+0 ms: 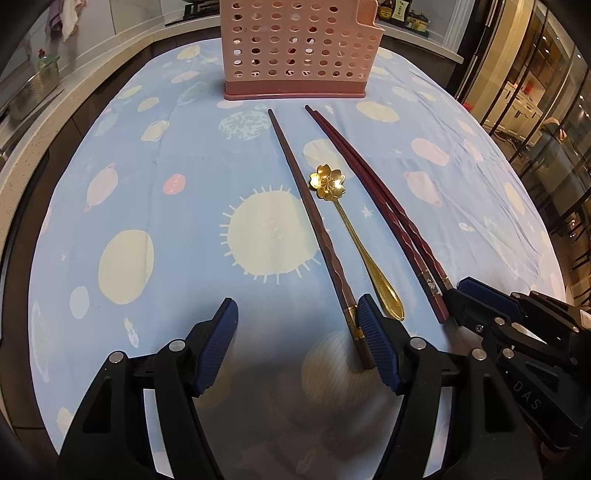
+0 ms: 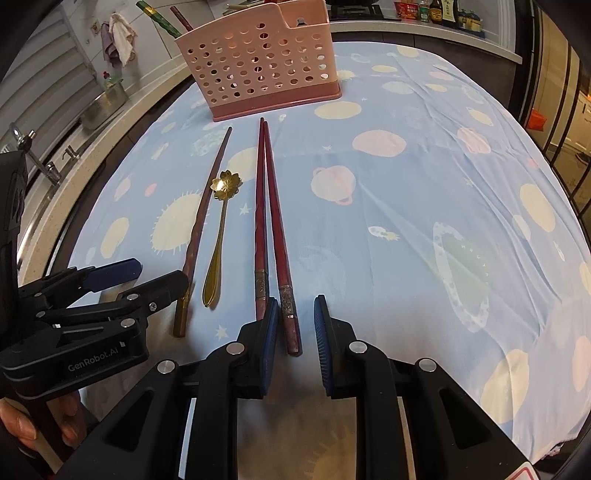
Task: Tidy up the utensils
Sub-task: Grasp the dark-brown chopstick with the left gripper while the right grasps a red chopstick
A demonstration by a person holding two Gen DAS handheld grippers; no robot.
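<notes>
A pink perforated utensil holder [image 1: 295,48] [image 2: 258,62] stands at the far side of the table. A brown chopstick [image 1: 310,214] [image 2: 201,221], a gold flower-bowl spoon [image 1: 351,229] [image 2: 218,236] and a pair of dark red chopsticks [image 1: 384,206] [image 2: 269,229] lie in front of it. My left gripper [image 1: 299,347] [image 2: 155,273] is open, its right finger beside the brown chopstick's handle end. My right gripper [image 2: 295,339] [image 1: 469,295] is open around the handle end of one red chopstick; the other lies just left of its left finger.
The table wears a blue cloth with planets [image 1: 166,221] [image 2: 424,221]. A kitchen counter with a sink and tap [image 2: 55,162] runs along the left. Bottles [image 2: 443,11] stand on the counter behind. The holder holds a green and a red chopstick [image 2: 159,16].
</notes>
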